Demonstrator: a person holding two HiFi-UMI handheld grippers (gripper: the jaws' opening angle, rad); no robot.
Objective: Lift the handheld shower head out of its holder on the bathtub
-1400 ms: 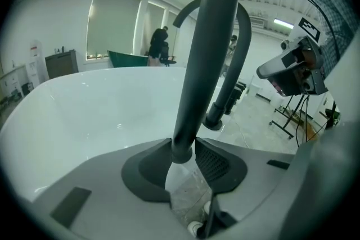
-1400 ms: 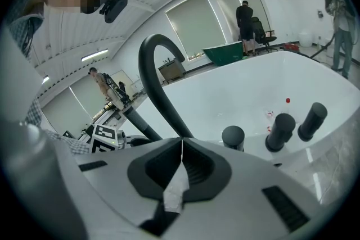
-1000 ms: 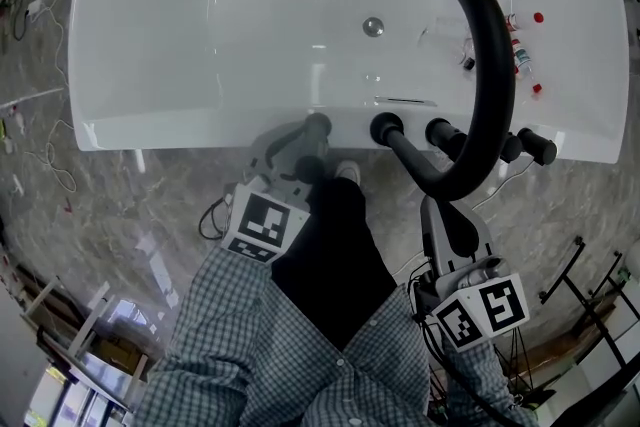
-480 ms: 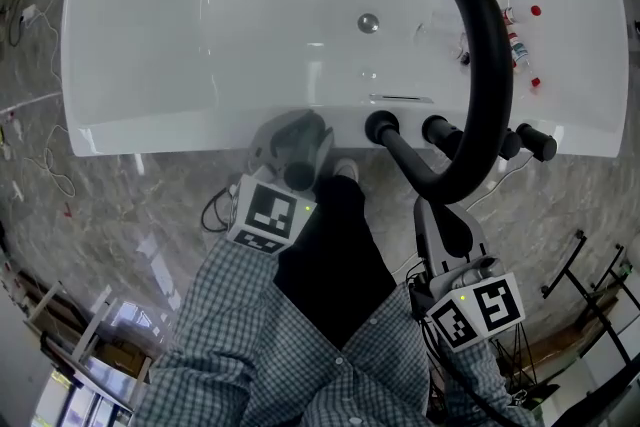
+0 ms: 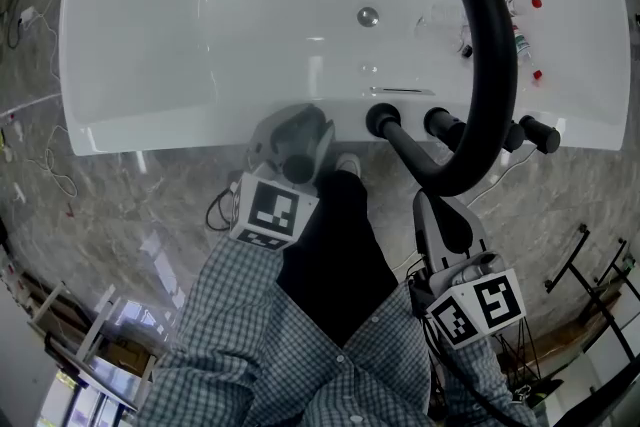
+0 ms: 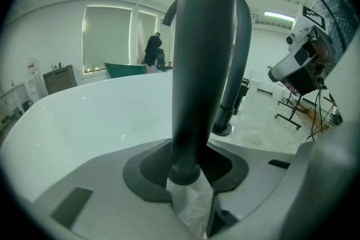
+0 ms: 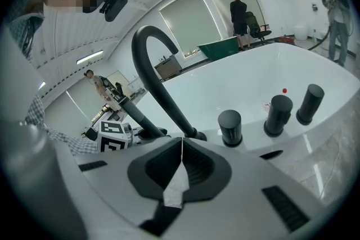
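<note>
The black handle of the shower head (image 6: 202, 64) stands upright on the near rim of the white bathtub (image 5: 150, 120). My left gripper (image 5: 298, 130) reaches over that rim and hides the handle in the head view. In the left gripper view the handle sits between the left gripper (image 6: 187, 180) jaws, which are opening around it. My right gripper (image 5: 428, 205) hangs lower, in front of the tub and under the black arched spout (image 5: 490, 65). The right gripper (image 7: 181, 146) is shut with nothing in it.
Three black knobs (image 5: 383, 121) (image 5: 437, 124) (image 5: 540, 135) line the rim right of the handle. The drain (image 5: 368, 16) lies on the tub floor and small bottles (image 5: 520, 45) stand at the far rim. Cables (image 5: 40, 165) trail over the stone floor at left. My shoe (image 5: 347, 165) is by the tub.
My left gripper has moved up from in front of the tub onto the rim and now covers the handle that showed before. The right gripper has stayed put.
</note>
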